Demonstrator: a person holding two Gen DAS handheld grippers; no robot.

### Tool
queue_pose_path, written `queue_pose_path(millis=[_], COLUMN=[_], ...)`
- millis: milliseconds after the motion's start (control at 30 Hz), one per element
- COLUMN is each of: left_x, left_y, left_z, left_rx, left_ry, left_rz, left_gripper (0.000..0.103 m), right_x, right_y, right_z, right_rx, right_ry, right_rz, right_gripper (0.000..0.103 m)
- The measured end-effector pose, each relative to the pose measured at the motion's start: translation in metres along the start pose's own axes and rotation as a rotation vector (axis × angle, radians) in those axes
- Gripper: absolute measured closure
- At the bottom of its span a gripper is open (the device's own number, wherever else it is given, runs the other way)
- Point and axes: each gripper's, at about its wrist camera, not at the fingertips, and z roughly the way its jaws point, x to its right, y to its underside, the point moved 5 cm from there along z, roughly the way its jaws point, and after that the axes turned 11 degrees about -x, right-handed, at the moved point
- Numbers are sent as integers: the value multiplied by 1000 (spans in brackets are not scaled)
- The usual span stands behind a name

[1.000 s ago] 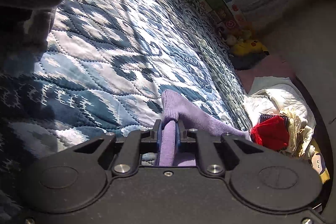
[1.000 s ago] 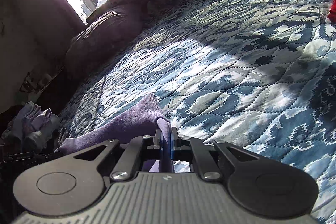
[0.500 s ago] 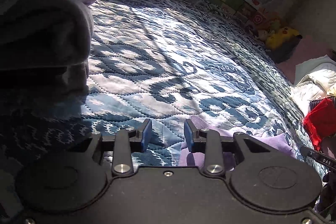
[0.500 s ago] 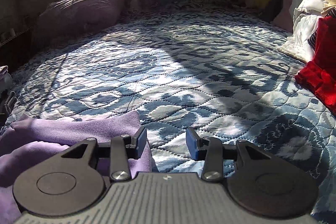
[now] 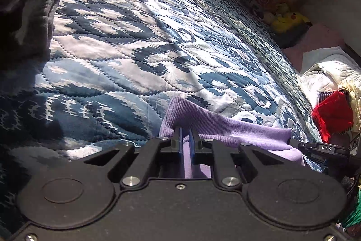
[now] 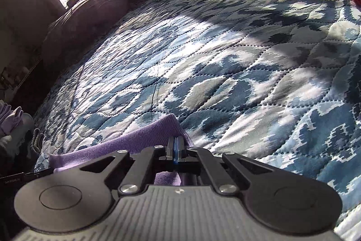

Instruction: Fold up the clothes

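The left gripper [image 5: 185, 136] is clamped on one corner of a purple ribbed knit garment [image 5: 237, 128], its blue-padded fingers pressed together with a ridge of cloth pinched between them; the right gripper [image 6: 176, 146] is likewise closed on the opposite corner of the same cloth [image 6: 140, 139], a fold of knit rising just ahead of its tips. The garment runs as a band from the left gripper off to that gripper's right, and from the right gripper off to its own left, so it hangs stretched between the two; the rest of it drops below both tools, out of sight. Beyond both sets of fingers spreads a blue-and-white quilted bedspread [image 6: 237, 64], sunlit ahead of the tips; a red crumpled cloth on a pale heap [image 5: 331, 116] sits well to the right of the left gripper, a dark grey folded pile [image 5: 27, 22] to its far left.

I judge the held edge is being carried or laid for a fold; which fold it is, the views do not settle. To do it well, keep both pinches level and the edge taut between them; move the two hands together so the knit does not skew; lower onto flat quilt ahead, away from both piles; release only when the edge lies straight.
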Motion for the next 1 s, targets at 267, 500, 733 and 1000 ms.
queue_pose_path(millis=[267, 500, 733, 1000], left_x=[22, 62, 120, 147], left_y=[12, 119, 256, 351], left_z=[-59, -152, -172, -150], left_rx=[42, 122, 99, 53], left_ry=[-92, -147, -269, -385], left_rz=[76, 271, 521, 671], left_gripper=[69, 64, 61, 54], right_x=[-35, -100, -148, -149], right_y=[12, 145, 301, 394], right_z=[-69, -154, -174, -171], right_rx=[111, 118, 73, 66], right_ry=[58, 27, 146, 310], right_rz=[-43, -325, -652, -769], right_gripper=[89, 89, 85, 72])
